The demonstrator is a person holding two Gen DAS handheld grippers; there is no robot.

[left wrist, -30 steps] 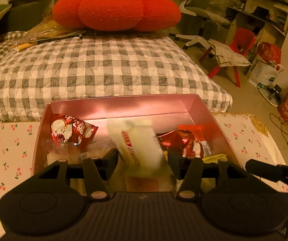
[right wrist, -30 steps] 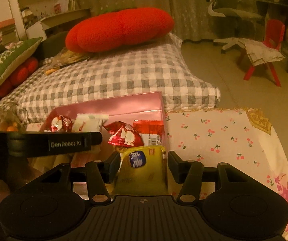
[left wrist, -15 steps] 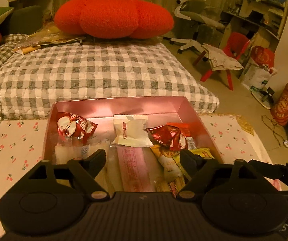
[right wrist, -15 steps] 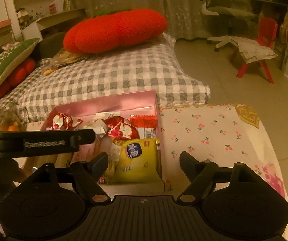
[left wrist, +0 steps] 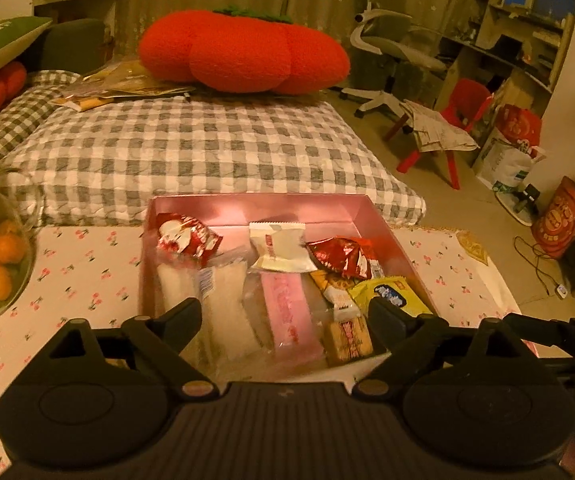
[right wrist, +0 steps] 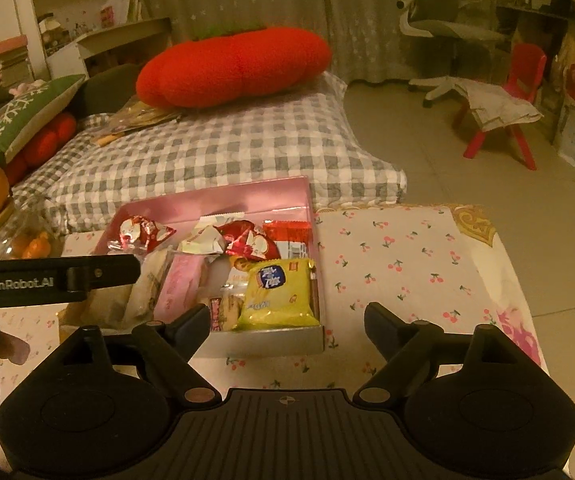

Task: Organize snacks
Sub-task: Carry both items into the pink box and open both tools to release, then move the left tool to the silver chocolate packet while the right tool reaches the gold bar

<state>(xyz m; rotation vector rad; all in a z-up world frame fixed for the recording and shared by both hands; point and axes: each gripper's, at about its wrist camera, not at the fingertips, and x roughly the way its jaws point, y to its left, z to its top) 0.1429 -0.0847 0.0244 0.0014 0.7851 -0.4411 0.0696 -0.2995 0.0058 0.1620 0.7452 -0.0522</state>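
Right wrist view is showing me my right gripper [right wrist: 287, 322] hanging spread and empty just off the pink box's [right wrist: 271, 338] near right corner, the yellow snack packet [right wrist: 277, 294] lying ahead-left, while my left gripper [left wrist: 285, 312], equally wide, is hovering squarely over the box.

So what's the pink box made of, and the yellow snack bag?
The pink box looks like stiff card with a shiny, metallic-looking pink coat: its inner walls catch the light, and its front edge looks pale grey. The yellow snack bag looks like glossy plastic film, puffy with crimped ends. Neither is certain from looks alone.
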